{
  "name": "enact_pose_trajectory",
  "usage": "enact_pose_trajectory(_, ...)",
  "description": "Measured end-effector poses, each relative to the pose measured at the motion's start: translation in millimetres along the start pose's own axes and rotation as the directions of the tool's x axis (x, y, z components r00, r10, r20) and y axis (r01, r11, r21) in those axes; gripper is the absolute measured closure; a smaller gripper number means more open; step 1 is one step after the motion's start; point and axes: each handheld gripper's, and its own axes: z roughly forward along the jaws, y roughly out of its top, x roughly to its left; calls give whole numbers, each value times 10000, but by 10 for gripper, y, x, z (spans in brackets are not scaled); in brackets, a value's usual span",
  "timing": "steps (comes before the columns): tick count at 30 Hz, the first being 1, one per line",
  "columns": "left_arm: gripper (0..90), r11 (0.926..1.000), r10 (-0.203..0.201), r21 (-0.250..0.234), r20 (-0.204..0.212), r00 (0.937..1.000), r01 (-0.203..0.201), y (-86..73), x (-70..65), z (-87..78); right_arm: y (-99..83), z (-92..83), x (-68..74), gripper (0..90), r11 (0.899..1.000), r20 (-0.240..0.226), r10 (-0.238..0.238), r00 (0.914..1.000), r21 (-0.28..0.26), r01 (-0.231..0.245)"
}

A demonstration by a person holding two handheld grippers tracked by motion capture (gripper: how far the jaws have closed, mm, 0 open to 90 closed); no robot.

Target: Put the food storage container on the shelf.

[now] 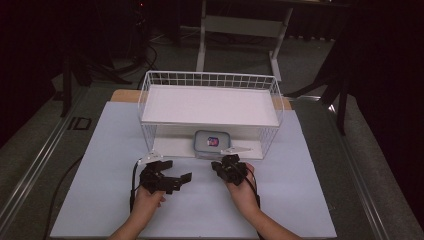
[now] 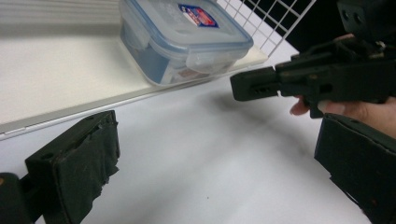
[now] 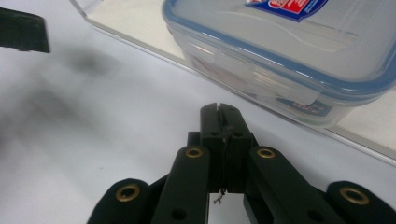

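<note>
A clear plastic box with a blue-rimmed snap lid (image 1: 210, 141) stands on the lower white board of a wire rack (image 1: 150, 85), at that board's front edge. My left gripper (image 1: 176, 170) rests low over the white mat in front of the rack, left of the box, jaws spread wide with nothing between them. In the left gripper view (image 2: 217, 126) the box (image 2: 187, 37) lies ahead and the right gripper (image 2: 245, 86) reaches in from the right. My right gripper (image 3: 219, 108) is shut on nothing, its tip just short of the box's (image 3: 289, 56) near wall.
The rack's upper white shelf (image 1: 210, 105) overhangs the box from above. A white mat (image 1: 100, 200) covers the table around both hands. A desk frame (image 1: 240, 30) stands on the floor beyond the table.
</note>
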Motion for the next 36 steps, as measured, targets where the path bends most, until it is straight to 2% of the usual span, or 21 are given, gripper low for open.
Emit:
enact_pose_trajectory(7, 10, 9995, 310, -60, -77, 9995, -311, 0, -51, 25, 59, 91, -39, 900, 9999, 255, 142, 9996, -59, -141)
enact_pose_trajectory(14, 10, 9996, 201, -196, -90, 9998, -203, -3, -26, 21, 123, 153, -99, 900, 9991, 424, 402, 9983, -147, -396)
enact_pose_trajectory(18, 10, 9995, 219, -244, -191, 9996, -224, -2, -20, 12, 153, 190, -120, 900, 9993, 472, 318, 9984, -218, -308)
enact_pose_trajectory(23, 10, 9993, 252, -261, -158, 9996, -256, -3, -20, 15, 199, 237, -176, 900, 9976, 432, 634, 9971, -320, -621)
enact_pose_trajectory(36, 10, 9992, 273, -301, -256, 9993, -281, -7, -19, 12, 250, 428, 63, 900, 9984, -17, 470, 9989, -319, -470)
